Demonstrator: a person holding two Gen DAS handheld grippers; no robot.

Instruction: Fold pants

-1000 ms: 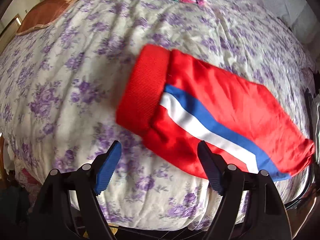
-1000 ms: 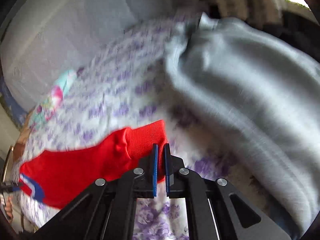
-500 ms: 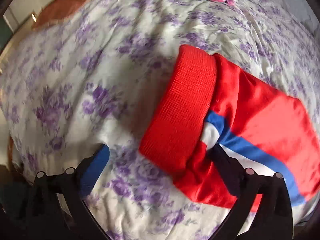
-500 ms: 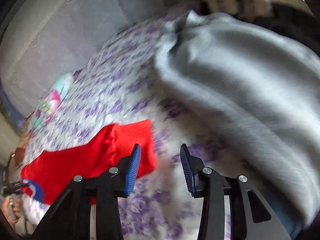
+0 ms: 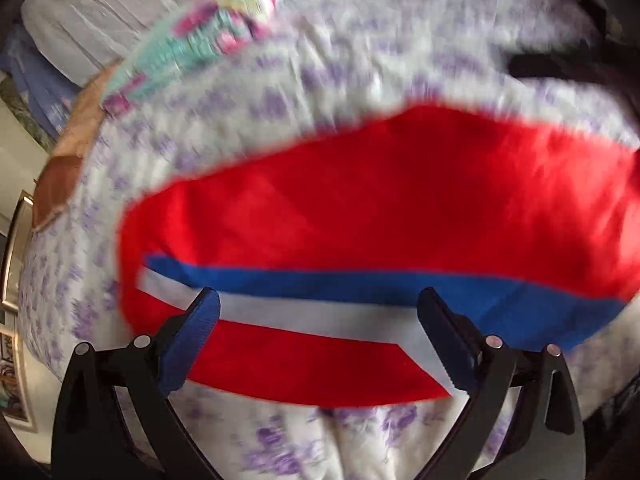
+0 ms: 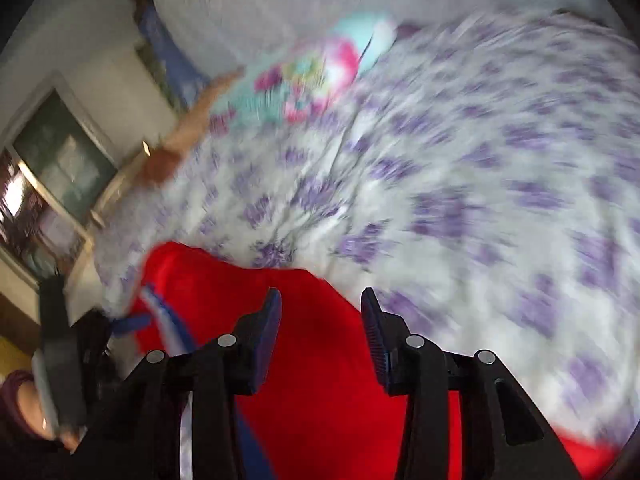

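Observation:
The red pants (image 5: 380,208) with a blue and white side stripe lie folded flat on the purple-flowered bedspread (image 5: 360,60). My left gripper (image 5: 320,320) is open and empty, hovering over the striped near edge. In the right wrist view the pants (image 6: 312,360) fill the lower middle. My right gripper (image 6: 320,320) is open and empty above the red cloth. Both views are blurred by motion.
A teal and pink patterned cloth (image 5: 208,36) lies at the far side of the bed, also in the right wrist view (image 6: 316,76). A brown cushion (image 5: 76,140) sits at the bed's left edge. A window and wall (image 6: 60,152) stand beyond the bed's left side.
My right gripper let go of the red waistband, opened and swung left over the pants. My left gripper, open throughout, moved to the striped edge. The pants now lie flat.

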